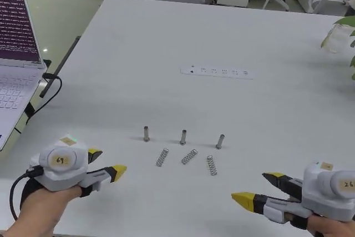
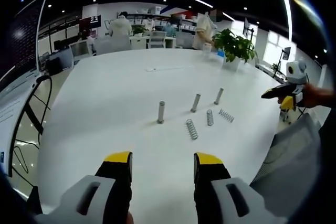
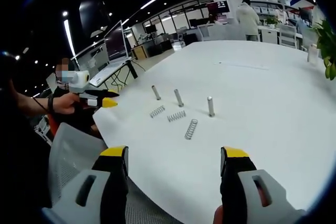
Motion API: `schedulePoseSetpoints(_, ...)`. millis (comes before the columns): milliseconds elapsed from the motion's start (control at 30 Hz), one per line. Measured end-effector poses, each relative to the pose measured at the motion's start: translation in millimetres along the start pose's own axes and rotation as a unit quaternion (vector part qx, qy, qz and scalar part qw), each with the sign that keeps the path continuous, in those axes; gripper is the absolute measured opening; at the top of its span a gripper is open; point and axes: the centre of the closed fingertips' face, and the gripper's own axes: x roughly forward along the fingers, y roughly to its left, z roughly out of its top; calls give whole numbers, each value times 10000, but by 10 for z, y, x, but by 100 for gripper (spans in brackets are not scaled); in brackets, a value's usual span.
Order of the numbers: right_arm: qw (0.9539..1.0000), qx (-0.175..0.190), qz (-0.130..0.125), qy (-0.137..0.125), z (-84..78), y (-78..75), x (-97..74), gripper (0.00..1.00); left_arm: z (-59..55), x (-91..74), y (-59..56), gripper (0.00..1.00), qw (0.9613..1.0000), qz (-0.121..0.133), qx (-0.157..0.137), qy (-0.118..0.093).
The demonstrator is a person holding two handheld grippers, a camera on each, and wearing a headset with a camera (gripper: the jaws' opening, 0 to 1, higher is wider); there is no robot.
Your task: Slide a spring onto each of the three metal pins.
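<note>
1. My left gripper [image 1: 108,161] and right gripper [image 1: 256,188] are released and empty, one on each side, near me.
2. Three pins [image 1: 183,137] stand in a row farther away; a spring [image 1: 189,156] lies just before each, I think for easy picking.

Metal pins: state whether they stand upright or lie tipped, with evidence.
Upright: all three pins stand on end on the table, springs lying beside them.

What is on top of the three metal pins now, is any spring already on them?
The left pin, middle pin and right pin stand bare on the table. The three springs lie flat before them. Nothing covers the pins, so no part is hidden.
</note>
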Motion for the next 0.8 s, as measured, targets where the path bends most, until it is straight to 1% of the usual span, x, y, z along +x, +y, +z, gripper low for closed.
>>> schedulePoseSetpoints(100, 10000, -8, 23, 8, -2, -2, 5, 70, -31, -31, -12, 47, 10000, -49, -58, -21)
schedulePoseSetpoints(167, 10000, -25, 25, 32, -9, -4, 6, 71, -33, -75, -1, 47, 10000, -6, -41, -44)
schedulePoseSetpoints(267, 10000, -23, 28, 23, 2, 1, 5, 71, -5, -141, 1, 49, 9998, 13, -126, -134)
schedulePoseSetpoints(300, 10000, -17, 29, 10, 9, 1, 8, 71, -2, -154, -3, 51, 9998, 3, -122, -144)
schedulePoseSetpoints(367, 10000, -26, 38, 15, 15, 3, 20, 71, 23, -195, -39, 55, 9998, -19, -96, -186)
schedulePoseSetpoints(567, 10000, -57, 70, 22, 29, 17, 38, 71, 48, -265, -30, 55, 9996, 37, -133, -256)
schedulePoseSetpoints(700, 9999, -69, 79, 25, 35, 13, 46, 71, 97, -316, -32, 56, 9993, 67, -127, -335)
schedulePoseSetpoints(800, 9999, -88, 79, 40, 31, 9, 44, 70, 106, -335, -19, 57, 9990, 88, -206, -387)
